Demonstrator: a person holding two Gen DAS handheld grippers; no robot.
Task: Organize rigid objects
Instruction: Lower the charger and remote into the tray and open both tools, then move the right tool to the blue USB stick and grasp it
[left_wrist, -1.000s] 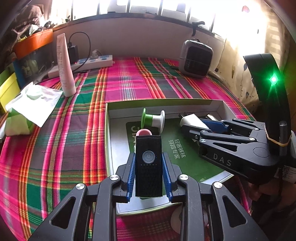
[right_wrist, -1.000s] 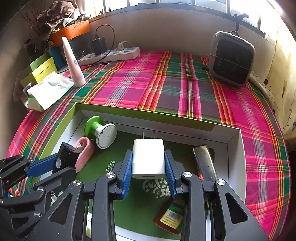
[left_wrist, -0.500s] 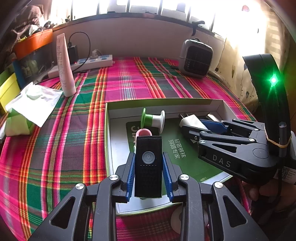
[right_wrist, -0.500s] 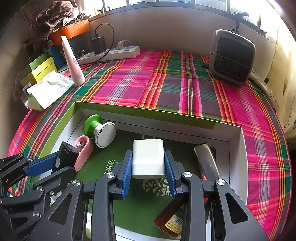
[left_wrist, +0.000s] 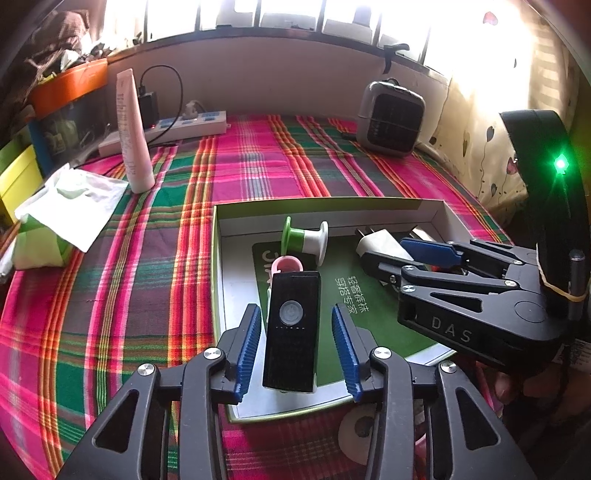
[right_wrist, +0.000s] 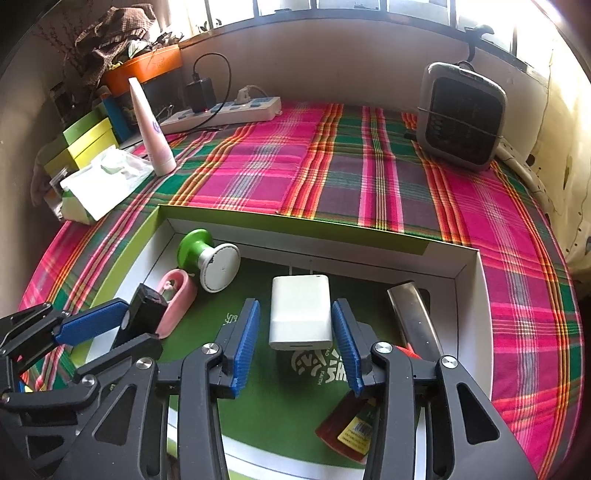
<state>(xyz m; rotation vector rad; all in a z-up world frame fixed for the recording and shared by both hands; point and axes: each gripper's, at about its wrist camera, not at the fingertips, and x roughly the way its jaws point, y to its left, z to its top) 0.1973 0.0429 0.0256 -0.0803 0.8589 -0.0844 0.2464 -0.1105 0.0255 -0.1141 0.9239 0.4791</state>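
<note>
I'm opening my left gripper off the upright black remote, and my right gripper off the white charger; both jaws are parting, pads clear.

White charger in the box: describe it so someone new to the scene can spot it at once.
On the plaid tablecloth sits a shallow green-floored box. Near its middle lies the white charger, prongs toward the far wall, between the opening jaws of the right gripper. It is the only plain white block; its neighbours are a green-and-white spool and a metal blade.
</note>
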